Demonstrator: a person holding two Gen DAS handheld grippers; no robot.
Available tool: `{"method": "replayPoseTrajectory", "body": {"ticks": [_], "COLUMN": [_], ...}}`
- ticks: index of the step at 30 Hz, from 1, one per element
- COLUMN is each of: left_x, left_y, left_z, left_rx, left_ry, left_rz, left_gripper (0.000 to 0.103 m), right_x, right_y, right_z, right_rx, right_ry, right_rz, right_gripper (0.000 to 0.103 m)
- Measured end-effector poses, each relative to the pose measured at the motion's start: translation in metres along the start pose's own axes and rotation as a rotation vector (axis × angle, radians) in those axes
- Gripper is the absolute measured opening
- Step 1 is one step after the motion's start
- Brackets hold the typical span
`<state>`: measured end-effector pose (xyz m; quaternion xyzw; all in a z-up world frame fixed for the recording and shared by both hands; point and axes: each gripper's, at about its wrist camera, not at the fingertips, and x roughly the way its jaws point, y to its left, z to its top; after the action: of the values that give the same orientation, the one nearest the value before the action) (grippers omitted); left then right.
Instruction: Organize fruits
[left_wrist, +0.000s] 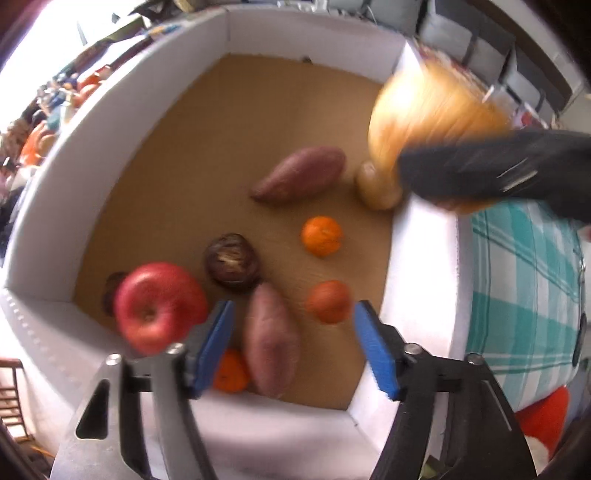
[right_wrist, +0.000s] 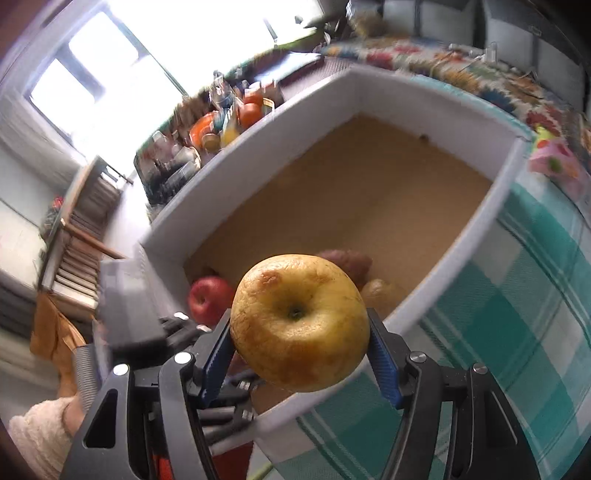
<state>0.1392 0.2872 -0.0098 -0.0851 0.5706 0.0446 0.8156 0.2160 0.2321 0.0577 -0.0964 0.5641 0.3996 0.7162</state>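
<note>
Fruit in box (left_wrist: 48, 206): two sweet potatoes (left_wrist: 301, 173), three oranges (left_wrist: 322, 236).

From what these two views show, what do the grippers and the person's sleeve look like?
Both the left gripper and the right gripper have ribbed blue pads on black finger arms, joined with round silver bolts. On each, the outer left bracket is silver-grey metal. From outside, the right gripper is a blurred black body. A cream knitted sleeve shows at the lower left of the right wrist view. No cables are clearly visible.
</note>
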Motion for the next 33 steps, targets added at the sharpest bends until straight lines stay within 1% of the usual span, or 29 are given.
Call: {"method": "replayPoseTrajectory", "body": {"ticks": [1, 3, 5, 6, 8, 10, 11, 12, 13, 14, 15, 17, 18, 19, 21, 22, 23, 24, 27, 30, 33], "left_x": [-0.007, -0.022, -0.039, -0.045, -0.052, -0.055, -0.057, -0.060, -0.067, -0.074, -0.081, -0.088, -0.092, -0.094, -0.094, -0.094, -0.093, -0.091, -0.092, -0.101, -0.104], "left_y": [0.004, 0.013, 0.021, 0.023, 0.027, 0.027, 0.026, 0.025, 0.026, 0.025, 0.024, 0.027, 0.027, 0.028, 0.033, 0.034, 0.034, 0.033, 0.026, 0.026, 0.029], "left_z": [-0.002, -0.008, -0.016, -0.019, -0.026, -0.029, -0.030, -0.030, -0.033, -0.034, -0.034, -0.032, -0.032, -0.032, -0.033, -0.035, -0.035, -0.035, -0.039, -0.047, -0.050], "left_rx": [-0.002, -0.025, -0.056, -0.065, -0.069, -0.068, -0.068, -0.072, -0.077, -0.084, -0.095, -0.119, -0.137, -0.157, -0.231, -0.265, -0.281, -0.278, -0.248, -0.265, -0.273], "left_ry": [-0.016, -0.067, -0.128, -0.157, -0.201, -0.247, -0.265, -0.285, -0.309, -0.337, -0.365, -0.397, -0.401, -0.400, -0.379, -0.371, -0.353, -0.320, -0.277, -0.302, -0.292], "left_rz": [0.011, 0.020, 0.014, 0.018, 0.037, 0.065, 0.079, 0.110, 0.136, 0.158, 0.177, 0.194, 0.181, 0.163, 0.151, 0.153, 0.160, 0.184, 0.245, 0.282, 0.294], "left_gripper": [0.075, 0.081, 0.083, 0.084, 0.085, 0.085, 0.085, 0.086, 0.086, 0.086, 0.086, 0.090, 0.090, 0.091, 0.091, 0.091, 0.091, 0.091, 0.091, 0.091, 0.091], "right_x": [0.006, 0.024, 0.036, 0.048, 0.063, 0.071, 0.072, 0.070, 0.065, 0.055, 0.048, 0.023, 0.008, -0.004, -0.029, -0.035, -0.041, -0.047, -0.057, -0.055, -0.048], "right_y": [0.000, 0.009, 0.008, 0.013, 0.018, 0.031, 0.032, 0.032, 0.030, 0.026, 0.024, 0.013, 0.007, 0.004, -0.001, 0.004, 0.010, 0.010, 0.017, 0.034, 0.045], "right_z": [0.000, 0.002, 0.000, 0.000, -0.006, -0.013, -0.014, -0.013, -0.011, -0.010, -0.008, -0.005, -0.005, -0.007, -0.013, -0.011, -0.016, -0.026, -0.047, -0.059, -0.067], "right_rx": [-0.017, -0.082, -0.126, -0.170, -0.239, -0.336, -0.337, -0.323, -0.301, -0.278, -0.259, -0.199, -0.173, -0.152, -0.100, -0.078, -0.054, -0.024, 0.011, 0.000, 0.009], "right_ry": [0.021, 0.080, 0.131, 0.190, 0.265, 0.294, 0.298, 0.291, 0.266, 0.230, 0.206, 0.137, 0.093, 0.054, -0.037, -0.062, -0.080, -0.092, -0.105, -0.127, -0.115], "right_rz": [-0.020, -0.071, -0.083, -0.080, -0.092, -0.164, -0.158, -0.136, -0.124, -0.127, -0.129, -0.156, -0.181, -0.200, -0.231, -0.240, -0.246, -0.247, -0.241, -0.250, -0.231], "right_gripper": [0.066, 0.066, 0.066, 0.066, 0.066, 0.067, 0.071, 0.079, 0.092, 0.095, 0.095, 0.097, 0.099, 0.102, 0.103, 0.103, 0.103, 0.103, 0.103, 0.103, 0.103]}}
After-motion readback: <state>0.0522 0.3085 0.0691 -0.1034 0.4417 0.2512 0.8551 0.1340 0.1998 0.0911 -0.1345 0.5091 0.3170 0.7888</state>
